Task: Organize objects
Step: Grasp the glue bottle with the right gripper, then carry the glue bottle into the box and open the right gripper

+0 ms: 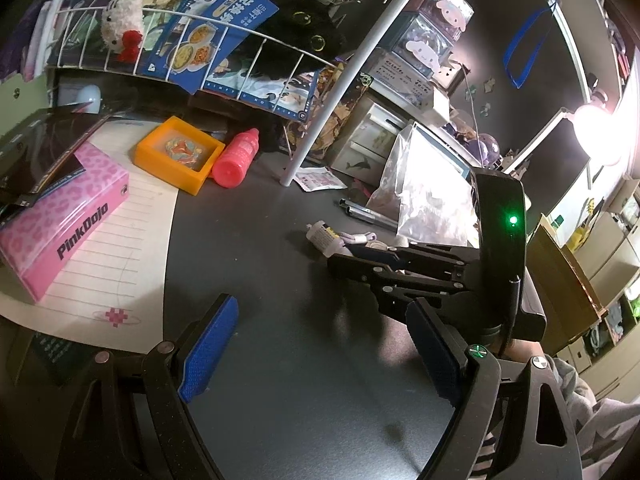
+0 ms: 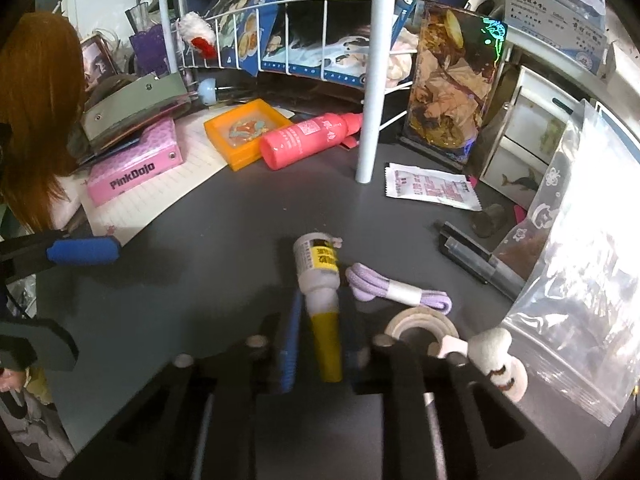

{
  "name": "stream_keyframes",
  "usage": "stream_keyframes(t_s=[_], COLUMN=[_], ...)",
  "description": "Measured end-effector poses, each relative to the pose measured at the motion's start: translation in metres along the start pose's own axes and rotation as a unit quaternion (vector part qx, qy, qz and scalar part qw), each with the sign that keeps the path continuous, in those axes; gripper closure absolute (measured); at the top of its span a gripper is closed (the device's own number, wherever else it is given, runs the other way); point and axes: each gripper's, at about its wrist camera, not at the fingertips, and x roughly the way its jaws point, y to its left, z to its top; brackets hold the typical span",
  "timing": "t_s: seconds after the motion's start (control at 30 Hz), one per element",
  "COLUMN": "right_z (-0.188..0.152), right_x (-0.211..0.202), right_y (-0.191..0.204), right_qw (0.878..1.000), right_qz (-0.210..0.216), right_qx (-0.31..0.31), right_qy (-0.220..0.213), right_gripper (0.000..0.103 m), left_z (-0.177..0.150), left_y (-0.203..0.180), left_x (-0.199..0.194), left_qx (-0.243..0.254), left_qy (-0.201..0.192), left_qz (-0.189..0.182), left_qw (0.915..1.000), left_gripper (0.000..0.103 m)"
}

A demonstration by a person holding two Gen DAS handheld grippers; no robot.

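Right gripper (image 2: 320, 344) is clamped on the yellow cap end of a small white-and-yellow bottle (image 2: 318, 276), blue pads pressed to either side; the bottle's white labelled body sticks forward past the fingertips over the dark desk (image 2: 224, 216). Left gripper (image 1: 316, 354) hangs over bare desk with its jaws apart and nothing between them. Judged step: lift the bottle clear and carry it to a tidier spot. The grip sits well back on the tapered cap, so the heavier body overhangs; likely to pivot or slip if swung fast, so a slow straight rise and a level wrist look wise. Close neighbours on the right side: a coiled lilac cord (image 2: 396, 292) just beside the bottle, a roll of white tape (image 2: 424, 322) near the right finger, a small white figure (image 2: 500, 360), and a clear zip bag (image 2: 580, 280) standing beyond. Dragging sideways to the right would snag these; up first. Two grey pens (image 2: 480, 260) and a sachet (image 2: 432, 188) lie farther off. Open room is to the left and forward: a broad bare patch of desk between the bottle and the lined paper pad (image 2: 168, 184). Beyond it, the pink box (image 2: 132, 172), orange tray (image 2: 248, 132) and pink bottle (image 2: 304, 140) crowd the back, and the white rack pole (image 2: 370, 80) stands upright mid-desk, an obstacle for any forward carry. Desk edge not visible near the grippers.
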Motion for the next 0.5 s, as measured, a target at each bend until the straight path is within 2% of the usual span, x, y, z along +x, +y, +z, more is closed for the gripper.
stream_keyframes(t_s=[0.2,0.5], right_z=[-0.004,-0.016], right_x=[-0.008,-0.060], right_y=[0.004,0.038], right_qw=[1.000,0.998], right_qz=[0.009,0.029], right_qx=[0.000,-0.034], right_qy=[-0.010,-0.050], right_gripper=[0.090,0.090], left_z=[0.000,-0.002], left_y=[-0.002,-0.028], left_x=[-0.002,-0.015], left_qx=[0.001,0.016], left_qy=[-0.002,-0.013], left_qz=[0.001,-0.015], left_qw=[1.0000,0.9997], left_gripper=[0.018,0.018])
